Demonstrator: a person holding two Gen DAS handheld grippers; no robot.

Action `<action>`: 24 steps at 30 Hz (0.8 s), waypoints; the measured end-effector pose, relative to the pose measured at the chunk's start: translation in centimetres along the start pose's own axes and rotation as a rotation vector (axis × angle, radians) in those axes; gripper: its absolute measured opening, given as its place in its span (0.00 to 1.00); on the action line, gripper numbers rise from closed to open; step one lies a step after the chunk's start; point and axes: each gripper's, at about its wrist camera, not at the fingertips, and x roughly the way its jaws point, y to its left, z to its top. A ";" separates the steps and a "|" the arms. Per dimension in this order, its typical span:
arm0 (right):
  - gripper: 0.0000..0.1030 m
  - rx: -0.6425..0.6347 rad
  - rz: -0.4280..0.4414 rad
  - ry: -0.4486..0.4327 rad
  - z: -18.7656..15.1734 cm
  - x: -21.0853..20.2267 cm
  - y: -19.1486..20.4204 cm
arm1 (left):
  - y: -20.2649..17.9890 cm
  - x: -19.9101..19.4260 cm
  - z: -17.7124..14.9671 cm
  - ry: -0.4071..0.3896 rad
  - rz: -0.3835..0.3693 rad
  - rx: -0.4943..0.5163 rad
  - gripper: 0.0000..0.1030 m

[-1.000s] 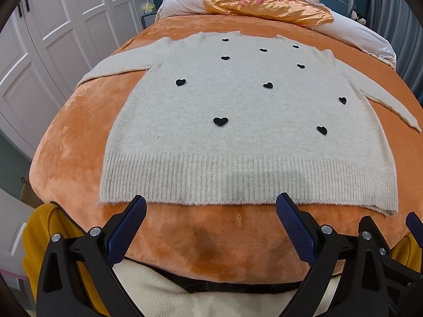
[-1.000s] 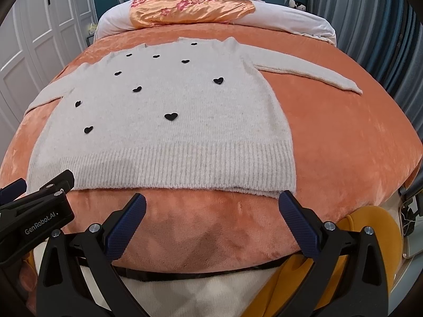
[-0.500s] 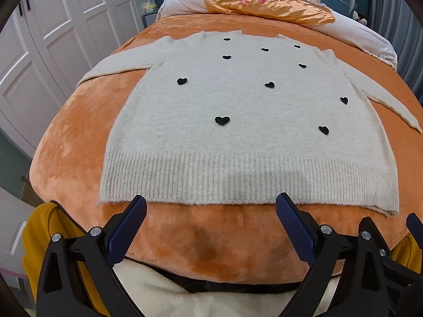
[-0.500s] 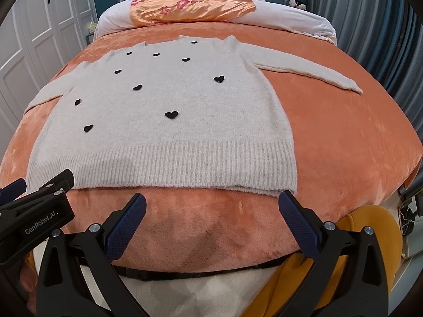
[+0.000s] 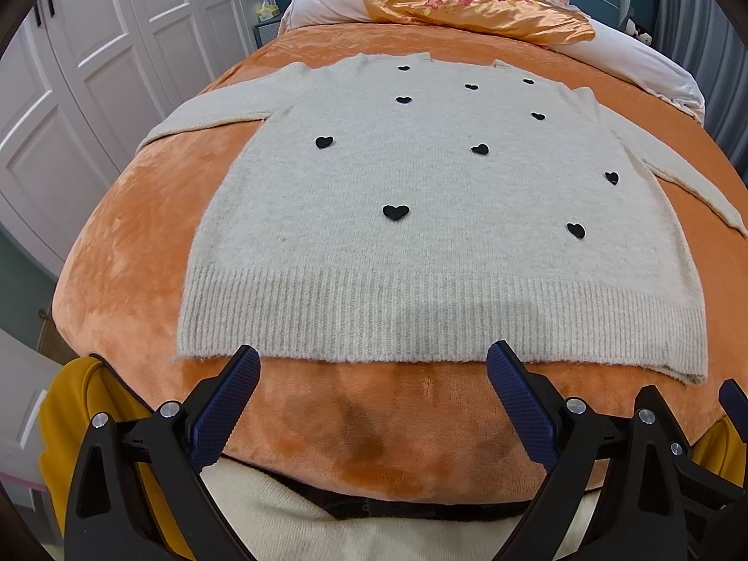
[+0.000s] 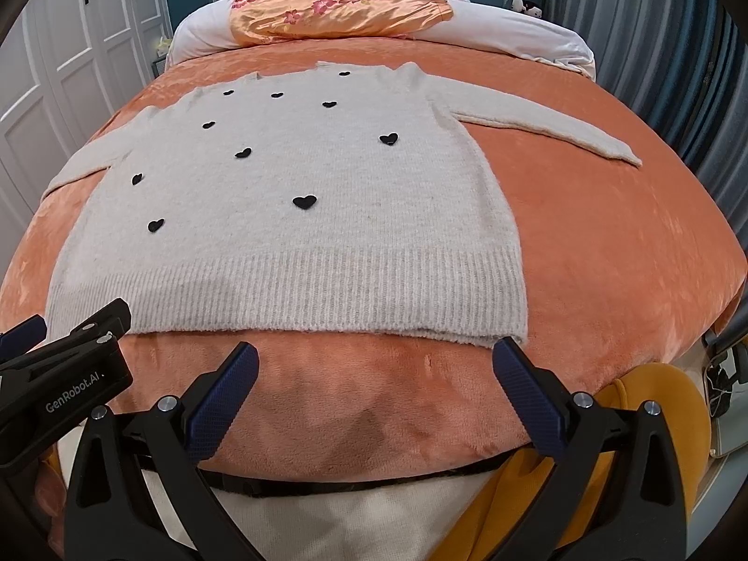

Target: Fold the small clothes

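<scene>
A cream knitted sweater (image 5: 435, 233) (image 6: 299, 233) with small black hearts lies flat on the orange bed cover (image 5: 140, 233) (image 6: 607, 257), both sleeves spread out to the sides. Its ribbed hem (image 5: 420, 322) (image 6: 304, 299) faces me. My left gripper (image 5: 374, 364) hovers open just short of the hem's left half, nothing between its fingers. My right gripper (image 6: 376, 362) is open too, just before the hem's right corner. The left gripper's black body (image 6: 61, 374) shows at the lower left of the right wrist view.
An orange floral satin cloth (image 5: 472, 4) (image 6: 336, 11) lies over a white pillow (image 5: 645, 65) at the bed's head. White wardrobe doors (image 5: 70, 93) stand to the left, a blue curtain (image 6: 678, 46) to the right. A person's yellow sleeves (image 5: 70, 420) and cream top sit below the grippers.
Both grippers have crept slightly forward toward the hem; the sweater lies unchanged.
</scene>
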 end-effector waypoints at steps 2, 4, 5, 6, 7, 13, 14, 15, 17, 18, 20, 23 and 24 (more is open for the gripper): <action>0.95 0.000 0.000 -0.001 0.0 0.0 0.0 | 0.0 0.0 0.0 -0.001 0.000 0.000 0.92; 0.95 0.002 0.001 -0.001 0.0 0.0 0.0 | 0.0 0.0 0.0 0.000 0.000 0.000 0.92; 0.95 0.002 0.001 0.000 0.0 0.0 0.0 | 0.0 0.0 0.0 0.000 0.000 0.000 0.92; 0.95 0.001 0.000 0.000 0.0 0.0 0.0 | 0.0 0.0 0.0 0.001 0.002 0.001 0.92; 0.95 0.002 0.000 0.001 0.0 0.0 0.0 | 0.1 0.0 0.0 0.001 0.001 0.000 0.92; 0.95 0.006 0.000 0.005 -0.2 0.0 -0.1 | 0.3 0.2 -0.2 0.005 0.004 0.000 0.92; 0.95 0.007 0.000 0.006 -0.2 0.1 -0.2 | 0.3 0.2 -0.2 0.007 0.005 0.000 0.92; 0.95 0.007 -0.001 0.006 -0.2 0.1 -0.2 | 0.2 0.2 -0.2 0.008 0.005 0.000 0.92; 0.95 0.008 -0.001 0.006 -0.2 0.1 -0.2 | 0.2 0.2 -0.2 0.007 0.006 -0.001 0.92; 0.95 0.008 -0.001 0.007 -0.2 0.1 -0.2 | 0.2 0.2 -0.2 0.007 0.006 0.000 0.92; 0.95 0.009 -0.001 0.009 -0.2 0.2 -0.2 | 0.2 0.2 -0.2 0.008 0.005 -0.001 0.92; 0.95 0.010 -0.002 0.010 -0.2 0.3 -0.2 | 0.2 0.2 -0.3 0.010 0.006 -0.001 0.92; 0.95 0.011 -0.002 0.011 -0.2 0.3 -0.2 | 0.2 0.2 -0.3 0.010 0.007 -0.001 0.92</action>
